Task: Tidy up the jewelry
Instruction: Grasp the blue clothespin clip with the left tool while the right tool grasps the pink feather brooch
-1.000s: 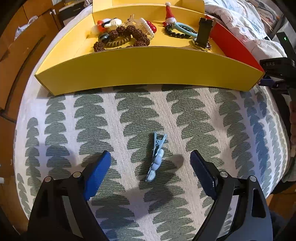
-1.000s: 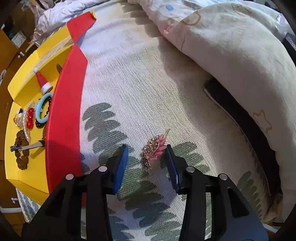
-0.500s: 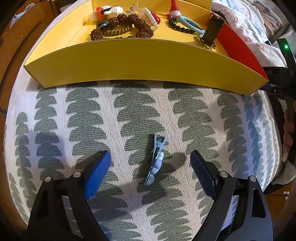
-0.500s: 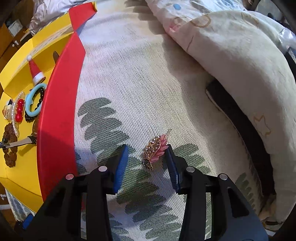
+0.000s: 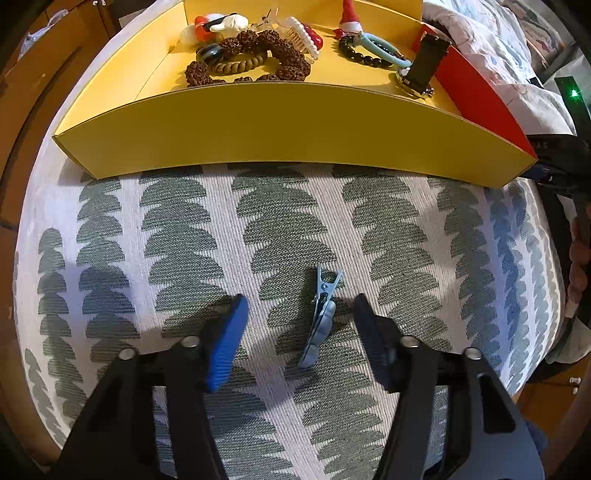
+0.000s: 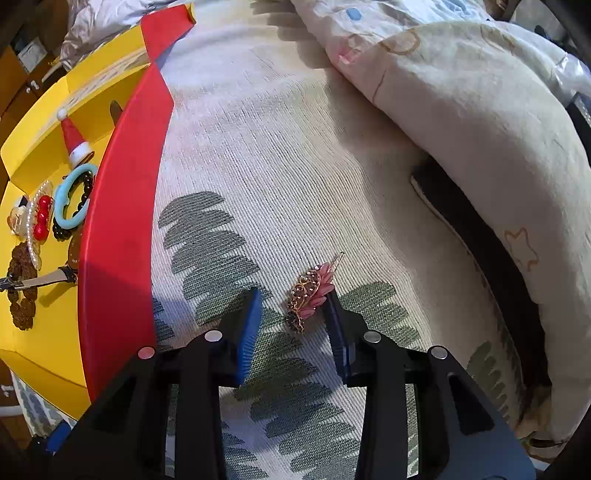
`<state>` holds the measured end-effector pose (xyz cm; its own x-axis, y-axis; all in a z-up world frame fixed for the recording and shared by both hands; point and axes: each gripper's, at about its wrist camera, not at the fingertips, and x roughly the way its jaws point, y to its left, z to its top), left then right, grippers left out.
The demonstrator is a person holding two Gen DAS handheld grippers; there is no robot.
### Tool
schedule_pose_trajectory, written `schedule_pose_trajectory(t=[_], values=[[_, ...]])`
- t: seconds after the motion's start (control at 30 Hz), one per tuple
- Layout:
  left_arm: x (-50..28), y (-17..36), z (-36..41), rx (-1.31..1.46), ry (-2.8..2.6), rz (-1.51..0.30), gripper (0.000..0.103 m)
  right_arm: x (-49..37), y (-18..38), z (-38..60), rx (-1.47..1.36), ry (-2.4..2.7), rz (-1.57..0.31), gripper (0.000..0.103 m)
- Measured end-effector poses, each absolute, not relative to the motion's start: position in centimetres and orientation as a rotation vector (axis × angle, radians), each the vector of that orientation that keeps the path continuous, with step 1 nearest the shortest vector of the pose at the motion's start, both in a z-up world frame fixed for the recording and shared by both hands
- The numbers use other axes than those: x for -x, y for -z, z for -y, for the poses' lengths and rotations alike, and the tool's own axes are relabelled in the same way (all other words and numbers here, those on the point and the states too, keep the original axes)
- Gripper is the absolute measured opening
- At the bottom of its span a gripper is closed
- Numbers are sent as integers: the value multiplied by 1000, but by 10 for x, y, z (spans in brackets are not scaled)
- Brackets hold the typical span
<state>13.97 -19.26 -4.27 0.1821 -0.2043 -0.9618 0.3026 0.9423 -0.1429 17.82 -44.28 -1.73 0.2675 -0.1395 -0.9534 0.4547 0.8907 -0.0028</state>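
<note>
- The left gripper point(image 5: 299, 325) stands open over the leaf-patterned fabric point(image 5: 184, 236), its blue-padded fingers point(image 5: 227, 347) spread wide with nothing between them in contact.
- A light blue hair clip point(image 5: 320, 321) lies flat on the fabric between those fingers, nearer the right one and apart from both; its pinch end points toward the far side.
- Beyond the clip sits a yellow tray point(image 5: 280, 129) with a red side wall on its right.
- In the tray, from left to right: a white and red piece point(image 5: 218, 26), a brown beaded bracelet point(image 5: 258, 51) laid around a tan coil hair tie point(image 5: 242, 63), a pearl and red hair comb point(image 5: 303, 33), a small Santa hat clip point(image 5: 347, 18), a black bead bracelet point(image 5: 360, 55) with a light blue ring point(image 5: 384, 48) on it, and a watch point(image 5: 424, 70) leaning at the right end.
- The right gripper point(image 6: 293, 325) is also open, its jaws narrower apart.
- A pink and gold leaf-shaped hair clip point(image 6: 308, 295) lies on the fabric between the fingertips; its pink edge is touching or just beside the right pad point(image 6: 338, 332), and the left pad stands clear of it.
- To the left of this clip is the tray's red wall point(image 6: 118, 221); to the right and far side lies a cream patterned duvet point(image 6: 461, 110).
</note>
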Motion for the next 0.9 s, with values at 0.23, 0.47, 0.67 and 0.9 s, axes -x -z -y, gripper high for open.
schedule_pose_trajectory(t=[0.23,0.47,0.67,0.9], values=[[-146,40,190,-107,377,-1346,33,-175,19,451,-315,393,-1238,35],[-140,41,196,-108,430,-1365,26,-174,23,454,-292,377,-1240,35],[-132,44,208,-101,435,-1371,21,-177,27,454,-299,375,-1239,34],[-134,46,206,-93,438,-1372,11,-176,27,461,-335,360,-1229,19]])
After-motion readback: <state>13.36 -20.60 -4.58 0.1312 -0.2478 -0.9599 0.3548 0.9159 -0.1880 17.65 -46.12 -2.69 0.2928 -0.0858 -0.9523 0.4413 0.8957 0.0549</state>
